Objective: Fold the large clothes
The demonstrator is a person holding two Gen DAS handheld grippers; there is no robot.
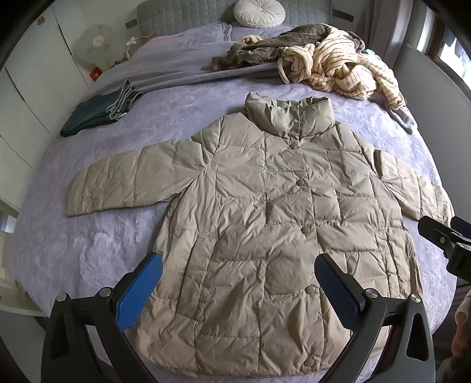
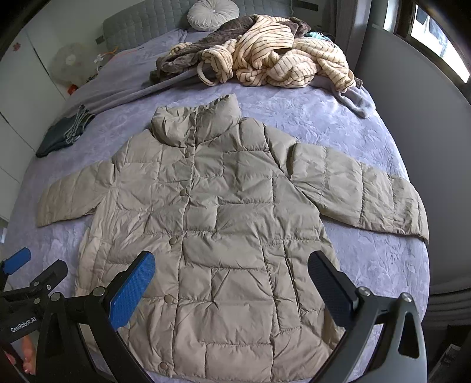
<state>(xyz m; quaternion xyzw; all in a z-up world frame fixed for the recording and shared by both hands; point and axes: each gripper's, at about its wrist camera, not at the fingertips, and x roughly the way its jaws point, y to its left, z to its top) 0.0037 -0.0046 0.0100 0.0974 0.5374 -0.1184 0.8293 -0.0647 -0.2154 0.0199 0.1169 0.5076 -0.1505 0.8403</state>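
A beige quilted puffer jacket (image 1: pixel 259 224) lies flat and buttoned on the bed, collar toward the headboard, both sleeves spread out; it also shows in the right wrist view (image 2: pixel 223 229). My left gripper (image 1: pixel 238 271) is open and empty, hovering above the jacket's lower half near the hem. My right gripper (image 2: pixel 231 268) is open and empty, also above the lower half. The right gripper's body shows at the right edge of the left wrist view (image 1: pixel 447 238), and the left gripper shows at the left edge of the right wrist view (image 2: pixel 29 280).
The bed has a lavender cover (image 1: pixel 88 235). A pile of striped cream and grey-brown clothes (image 1: pixel 323 59) lies near the headboard, with a round white cushion (image 1: pixel 259 13). Folded dark green clothes (image 1: pixel 100 110) sit at the left edge. A fan (image 1: pixel 92 44) stands by white cabinets.
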